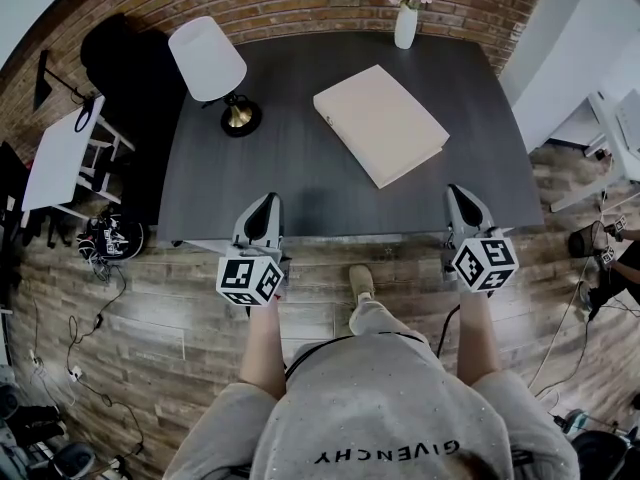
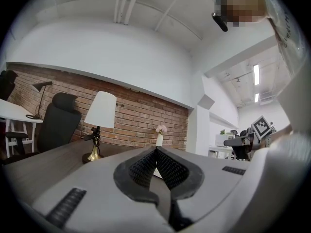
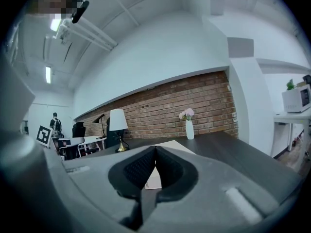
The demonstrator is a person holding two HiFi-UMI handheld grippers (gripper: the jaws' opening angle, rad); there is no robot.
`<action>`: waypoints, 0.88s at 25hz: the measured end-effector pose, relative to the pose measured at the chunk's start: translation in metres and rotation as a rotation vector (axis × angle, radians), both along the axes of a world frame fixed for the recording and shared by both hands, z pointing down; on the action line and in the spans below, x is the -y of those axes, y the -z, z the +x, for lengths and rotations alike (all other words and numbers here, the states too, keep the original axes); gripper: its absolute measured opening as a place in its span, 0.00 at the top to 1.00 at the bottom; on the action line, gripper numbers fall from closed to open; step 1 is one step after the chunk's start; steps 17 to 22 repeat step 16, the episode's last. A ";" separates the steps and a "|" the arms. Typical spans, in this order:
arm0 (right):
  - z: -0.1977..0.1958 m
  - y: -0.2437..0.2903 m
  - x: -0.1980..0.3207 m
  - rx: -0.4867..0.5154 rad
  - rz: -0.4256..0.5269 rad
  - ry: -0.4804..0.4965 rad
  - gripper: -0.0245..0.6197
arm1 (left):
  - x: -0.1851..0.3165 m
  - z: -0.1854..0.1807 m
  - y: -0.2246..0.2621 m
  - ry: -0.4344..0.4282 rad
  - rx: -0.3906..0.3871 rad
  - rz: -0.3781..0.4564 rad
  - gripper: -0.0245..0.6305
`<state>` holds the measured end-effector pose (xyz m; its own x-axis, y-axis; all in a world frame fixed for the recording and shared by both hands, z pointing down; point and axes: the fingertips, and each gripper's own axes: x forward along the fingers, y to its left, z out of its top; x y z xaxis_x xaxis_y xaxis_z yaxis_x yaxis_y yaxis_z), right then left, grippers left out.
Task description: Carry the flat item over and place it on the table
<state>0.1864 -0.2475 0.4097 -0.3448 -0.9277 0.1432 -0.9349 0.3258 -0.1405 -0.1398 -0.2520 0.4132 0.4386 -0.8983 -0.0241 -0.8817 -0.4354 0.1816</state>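
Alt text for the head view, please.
A flat beige item lies at an angle on a dark table that also bears a white lamp and a flower vase. The person's left gripper and right gripper, both shut and empty, are near the table's front edge.

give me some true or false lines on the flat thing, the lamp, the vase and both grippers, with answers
1. The flat beige item lies on the dark table. True.
2. The left gripper is clamped on the flat beige item. False: its jaws are together with nothing between them, and the item lies apart from it, farther in on the table.
3. In the head view the lamp stands to the right of the flat beige item. False: it stands to the item's left; the vase with pink flowers is at the far edge.
4. The right gripper is shut and empty. True.
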 end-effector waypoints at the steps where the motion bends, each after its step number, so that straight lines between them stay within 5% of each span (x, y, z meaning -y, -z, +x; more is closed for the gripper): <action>1: -0.001 0.000 -0.001 -0.001 0.001 0.002 0.96 | -0.002 -0.001 0.000 0.002 0.000 0.000 0.96; 14: -0.002 0.000 -0.011 0.156 -0.007 -0.014 0.96 | -0.014 -0.011 0.002 0.018 0.000 0.007 0.96; 22: -0.003 -0.001 -0.013 0.165 -0.009 -0.018 0.96 | -0.015 -0.011 0.003 0.015 0.000 0.010 0.96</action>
